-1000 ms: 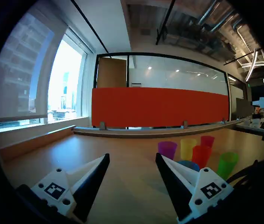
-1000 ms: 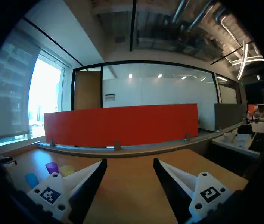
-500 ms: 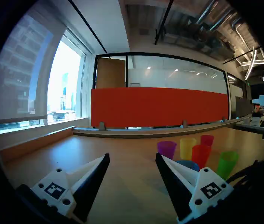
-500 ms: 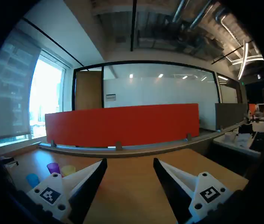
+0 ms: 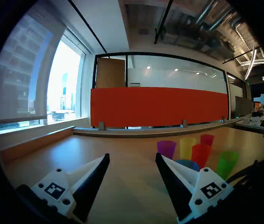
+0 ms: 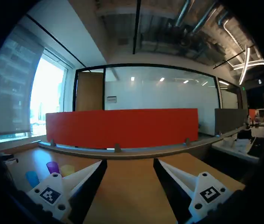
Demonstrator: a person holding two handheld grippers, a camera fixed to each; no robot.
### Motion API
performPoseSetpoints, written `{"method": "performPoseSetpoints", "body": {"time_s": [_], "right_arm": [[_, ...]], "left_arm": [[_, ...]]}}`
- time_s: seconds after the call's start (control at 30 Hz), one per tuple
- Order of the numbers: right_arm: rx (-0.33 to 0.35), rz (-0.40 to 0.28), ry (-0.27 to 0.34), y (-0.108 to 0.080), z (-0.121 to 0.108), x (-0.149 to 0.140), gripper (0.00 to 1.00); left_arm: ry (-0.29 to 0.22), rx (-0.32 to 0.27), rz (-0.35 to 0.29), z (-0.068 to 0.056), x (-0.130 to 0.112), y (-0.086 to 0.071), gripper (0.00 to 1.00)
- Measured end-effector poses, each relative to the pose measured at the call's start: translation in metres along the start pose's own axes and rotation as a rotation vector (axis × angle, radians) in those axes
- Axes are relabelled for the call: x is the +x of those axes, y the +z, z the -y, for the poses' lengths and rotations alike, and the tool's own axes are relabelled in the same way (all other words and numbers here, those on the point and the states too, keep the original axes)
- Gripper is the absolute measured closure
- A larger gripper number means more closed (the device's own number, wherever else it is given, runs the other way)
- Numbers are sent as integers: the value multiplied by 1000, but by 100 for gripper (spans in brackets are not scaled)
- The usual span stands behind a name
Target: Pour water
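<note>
Several coloured plastic cups stand together on the wooden table (image 5: 132,175): a purple cup (image 5: 167,149), a yellow cup (image 5: 188,147), a magenta cup (image 5: 207,139), a red cup (image 5: 201,155), a green cup (image 5: 227,163) and a blue cup (image 5: 188,164) partly behind my left finger. My left gripper (image 5: 132,158) is open, low over the table, with the cups just right of its gap. In the right gripper view the purple cup (image 6: 52,167), yellow cup (image 6: 67,170) and blue cup (image 6: 31,178) sit far left. My right gripper (image 6: 130,164) is open over bare table (image 6: 132,190).
A red divider panel (image 5: 158,106) runs along the table's far edge. Large windows (image 5: 62,87) and a wooden ledge line the left side. A glass-walled room lies behind the panel. Another desk with items (image 6: 240,143) stands to the right.
The right gripper view has tilted slightly, so the red panel sits a little lower in it. The left gripper and the cups hold their places.
</note>
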State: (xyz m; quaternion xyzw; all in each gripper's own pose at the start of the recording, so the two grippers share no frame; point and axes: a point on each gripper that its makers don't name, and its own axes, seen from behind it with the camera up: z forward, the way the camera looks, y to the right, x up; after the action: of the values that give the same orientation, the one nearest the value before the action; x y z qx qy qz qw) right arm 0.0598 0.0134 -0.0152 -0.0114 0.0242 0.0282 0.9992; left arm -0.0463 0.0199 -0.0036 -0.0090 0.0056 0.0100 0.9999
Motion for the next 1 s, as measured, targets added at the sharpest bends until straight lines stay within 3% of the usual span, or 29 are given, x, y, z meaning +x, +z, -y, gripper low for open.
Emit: {"method": "performPoseSetpoints", "body": {"time_s": [0.47, 1.0], "right_arm": [[25, -58, -15, -10, 8, -1, 4], [18, -58, -13, -5, 12, -40, 2]], "left_arm": [[1, 0, 0, 0, -1, 0, 9], [1, 0, 0, 0, -1, 0, 9]]}}
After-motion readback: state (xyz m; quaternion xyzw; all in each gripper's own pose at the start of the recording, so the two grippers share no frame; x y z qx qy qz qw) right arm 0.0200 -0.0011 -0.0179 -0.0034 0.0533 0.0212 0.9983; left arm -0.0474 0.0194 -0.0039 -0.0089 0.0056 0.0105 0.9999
